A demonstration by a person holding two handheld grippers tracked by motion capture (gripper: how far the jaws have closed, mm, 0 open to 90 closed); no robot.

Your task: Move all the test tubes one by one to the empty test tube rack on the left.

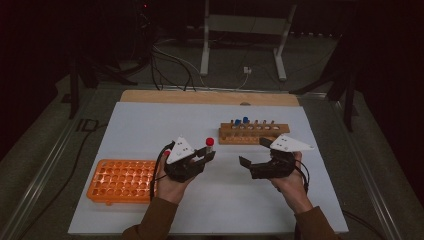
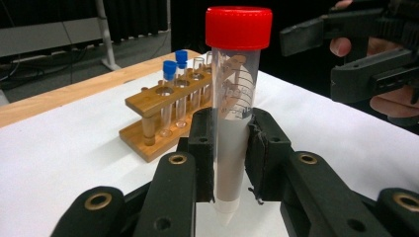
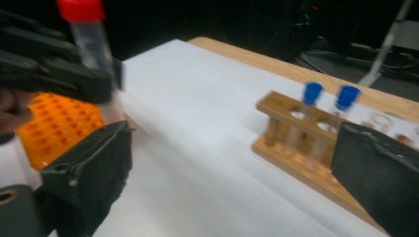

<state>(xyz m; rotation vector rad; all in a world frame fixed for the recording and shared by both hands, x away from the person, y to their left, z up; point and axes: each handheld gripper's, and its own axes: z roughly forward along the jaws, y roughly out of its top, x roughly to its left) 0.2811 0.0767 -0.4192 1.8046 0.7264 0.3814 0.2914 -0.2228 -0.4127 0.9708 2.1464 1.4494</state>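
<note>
My left gripper is shut on a clear red-capped tube, held upright above the white table top. That tube also appears in the right gripper view, held in black jaws at the upper left. My right gripper stands open with nothing between its jaws, a short way right of the tube. Behind it sits a wooden rack with two blue-capped tubes and some uncapped ones.
An orange tube tray with many holes lies at the table's near left. A wooden strip edges the far side. Beyond it are cables and a white stand's legs on the floor.
</note>
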